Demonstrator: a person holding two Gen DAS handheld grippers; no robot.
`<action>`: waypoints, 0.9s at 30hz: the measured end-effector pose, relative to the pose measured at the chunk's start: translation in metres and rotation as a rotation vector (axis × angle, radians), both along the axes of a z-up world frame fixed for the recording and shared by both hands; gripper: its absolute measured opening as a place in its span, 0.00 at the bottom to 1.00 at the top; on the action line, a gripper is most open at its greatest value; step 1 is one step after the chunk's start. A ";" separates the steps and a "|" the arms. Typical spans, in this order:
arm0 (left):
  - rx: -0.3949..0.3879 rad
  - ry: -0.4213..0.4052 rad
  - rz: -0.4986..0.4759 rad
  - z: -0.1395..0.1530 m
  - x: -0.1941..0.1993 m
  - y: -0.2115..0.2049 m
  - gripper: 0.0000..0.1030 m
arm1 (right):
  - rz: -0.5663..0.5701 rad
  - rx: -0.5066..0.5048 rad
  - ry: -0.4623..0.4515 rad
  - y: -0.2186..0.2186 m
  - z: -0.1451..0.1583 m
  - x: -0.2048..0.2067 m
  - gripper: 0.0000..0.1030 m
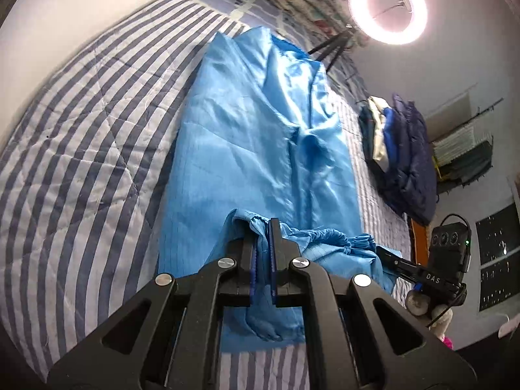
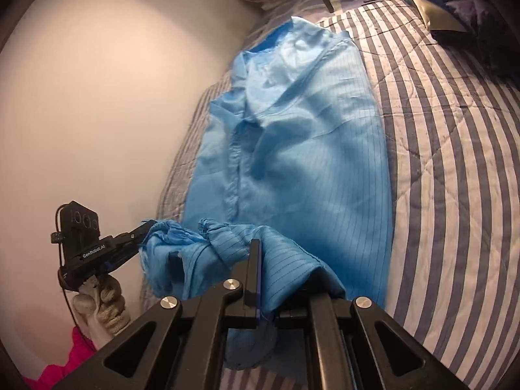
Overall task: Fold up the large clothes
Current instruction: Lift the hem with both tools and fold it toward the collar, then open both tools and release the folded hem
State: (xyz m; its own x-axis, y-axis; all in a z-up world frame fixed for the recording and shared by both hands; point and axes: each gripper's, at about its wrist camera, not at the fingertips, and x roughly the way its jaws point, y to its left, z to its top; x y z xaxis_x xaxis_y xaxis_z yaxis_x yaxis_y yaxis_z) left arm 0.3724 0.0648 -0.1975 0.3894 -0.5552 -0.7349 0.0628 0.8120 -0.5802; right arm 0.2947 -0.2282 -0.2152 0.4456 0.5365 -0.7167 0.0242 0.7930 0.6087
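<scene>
A light blue pinstriped coat (image 1: 256, 136) lies lengthwise on a bed, its collar toward twelve o'clock in both wrist views and its front placket running down the middle. Its near hem is lifted off the bed and bunched at six o'clock.

The left gripper (image 1: 264, 227) is clenched on a fold of that hem, blue cloth pinched between its two fingers and hanging below them. In the left view, at four o'clock, the right gripper (image 1: 382, 253) bites the gathered edge of the same hem, with a gloved hand (image 1: 422, 305) under it. The right wrist view shows the right gripper (image 2: 258, 247) clamped on the coat's hem, the fabric draped over one finger. At eight o'clock there, the left gripper's tip meets the ruffled hem edge, held by a hand in a pale knit glove (image 2: 104, 305).

Under the coat is a quilt (image 1: 81, 162) striped navy and white. A lit ring light (image 1: 387, 9) glows at one o'clock in the left view, and a pile of dark clothes (image 1: 403, 156) sits at three o'clock beside the coat.
</scene>
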 end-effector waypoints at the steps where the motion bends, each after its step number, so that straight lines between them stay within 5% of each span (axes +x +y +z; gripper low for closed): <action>1: 0.002 0.008 0.004 -0.005 0.003 -0.001 0.04 | -0.003 -0.010 0.006 0.000 -0.005 0.004 0.02; 9: 0.070 0.010 0.004 -0.020 0.008 -0.006 0.04 | 0.009 -0.008 0.008 0.001 -0.019 0.011 0.09; 12: 0.056 0.028 0.006 -0.020 0.009 -0.002 0.05 | -0.005 0.007 -0.025 -0.003 -0.011 0.008 0.40; 16: 0.010 0.028 0.029 -0.013 0.012 0.007 0.19 | -0.023 0.068 -0.058 -0.015 0.003 -0.002 0.42; 18: -0.027 -0.002 0.069 -0.004 0.011 0.018 0.49 | -0.032 0.082 -0.079 -0.021 0.008 -0.006 0.42; 19: -0.040 -0.019 0.090 0.001 0.011 0.024 0.53 | -0.037 0.075 -0.087 -0.024 0.011 -0.008 0.42; 27: 0.018 -0.107 0.051 0.020 -0.004 0.034 0.54 | 0.006 0.019 -0.137 -0.037 0.035 -0.030 0.34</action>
State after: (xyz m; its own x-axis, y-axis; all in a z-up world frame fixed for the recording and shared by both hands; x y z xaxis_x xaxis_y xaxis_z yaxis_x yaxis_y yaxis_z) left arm 0.3687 0.0986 -0.1773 0.4935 -0.5198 -0.6973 0.0823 0.8260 -0.5576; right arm 0.2643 -0.2657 -0.1798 0.5349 0.5525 -0.6393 -0.0649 0.7812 0.6209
